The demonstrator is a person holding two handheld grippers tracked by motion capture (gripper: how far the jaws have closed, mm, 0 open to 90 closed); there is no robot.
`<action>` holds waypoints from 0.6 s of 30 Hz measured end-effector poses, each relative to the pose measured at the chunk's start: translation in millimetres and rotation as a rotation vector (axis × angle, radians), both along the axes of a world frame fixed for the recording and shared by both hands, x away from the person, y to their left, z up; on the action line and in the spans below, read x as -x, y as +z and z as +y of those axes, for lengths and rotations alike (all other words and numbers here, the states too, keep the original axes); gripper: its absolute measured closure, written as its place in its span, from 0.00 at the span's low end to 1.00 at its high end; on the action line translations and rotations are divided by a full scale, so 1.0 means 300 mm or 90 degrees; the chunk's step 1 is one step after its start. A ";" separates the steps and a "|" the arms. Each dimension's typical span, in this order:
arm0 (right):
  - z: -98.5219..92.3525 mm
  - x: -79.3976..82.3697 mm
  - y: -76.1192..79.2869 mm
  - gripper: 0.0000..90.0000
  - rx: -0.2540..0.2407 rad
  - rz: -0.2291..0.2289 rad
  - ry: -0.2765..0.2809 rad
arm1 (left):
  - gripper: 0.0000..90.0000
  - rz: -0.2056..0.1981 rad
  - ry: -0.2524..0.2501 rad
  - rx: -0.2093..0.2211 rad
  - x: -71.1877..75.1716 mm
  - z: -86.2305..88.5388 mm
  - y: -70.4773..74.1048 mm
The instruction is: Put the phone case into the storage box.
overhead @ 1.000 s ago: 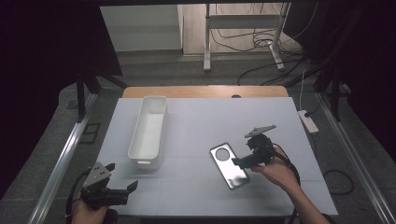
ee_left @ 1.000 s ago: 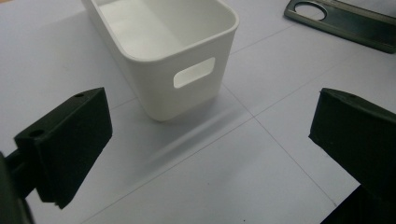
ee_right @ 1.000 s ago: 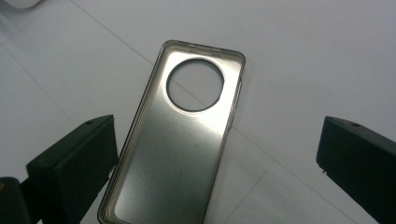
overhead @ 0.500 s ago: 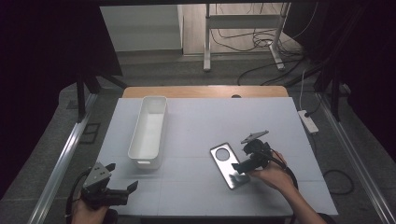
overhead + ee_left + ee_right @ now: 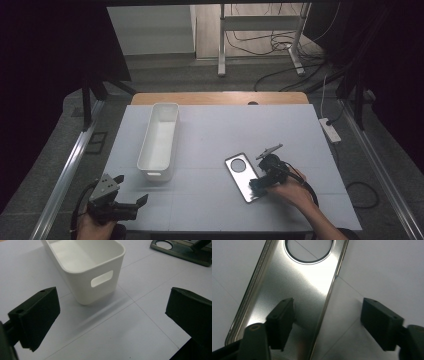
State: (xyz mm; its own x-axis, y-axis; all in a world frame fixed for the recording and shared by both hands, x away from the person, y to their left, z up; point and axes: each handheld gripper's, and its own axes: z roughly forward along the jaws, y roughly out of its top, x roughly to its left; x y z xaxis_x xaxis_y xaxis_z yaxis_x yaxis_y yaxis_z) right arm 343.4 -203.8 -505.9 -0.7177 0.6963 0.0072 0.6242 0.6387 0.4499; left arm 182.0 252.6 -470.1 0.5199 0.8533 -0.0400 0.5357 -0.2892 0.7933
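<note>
While right tongs (image 5: 328, 325) close astride the metal plate's (image 5: 294, 287) edge, left tongs (image 5: 112, 320) gape.

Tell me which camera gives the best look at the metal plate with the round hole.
The right gripper view: the metal plate is close up, hole and raised rim sharp, one edge between the closing jaws. The high view shows its whole outline, small. The left gripper view catches its hole end, far off.

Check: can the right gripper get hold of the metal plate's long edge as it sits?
Probably yes. The right gripper straddles that edge of the metal plate, one jaw over the plate, one over bare table; its jaws have just been closing, nothing blocking.
</note>
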 end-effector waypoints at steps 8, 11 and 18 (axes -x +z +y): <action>-0.027 -0.012 0.014 0.72 -0.011 0.015 0.001 | 0.00 0.001 -0.001 -0.004 0.000 -0.003 0.000; -0.028 -0.015 0.015 0.83 -0.022 0.032 0.002 | 0.00 0.001 -0.002 -0.005 -0.001 -0.004 -0.001; -0.023 -0.018 0.017 0.97 -0.036 0.059 -0.012 | 0.00 0.002 -0.003 -0.009 -0.002 -0.006 -0.001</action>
State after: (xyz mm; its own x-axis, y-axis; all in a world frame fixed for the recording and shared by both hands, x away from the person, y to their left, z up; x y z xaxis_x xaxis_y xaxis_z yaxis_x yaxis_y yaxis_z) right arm 348.7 -210.9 -500.8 -0.6990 0.7062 0.1126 0.6765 0.6020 0.4241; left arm 182.6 250.9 -470.3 0.5236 0.8514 -0.0300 0.5375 -0.3029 0.7870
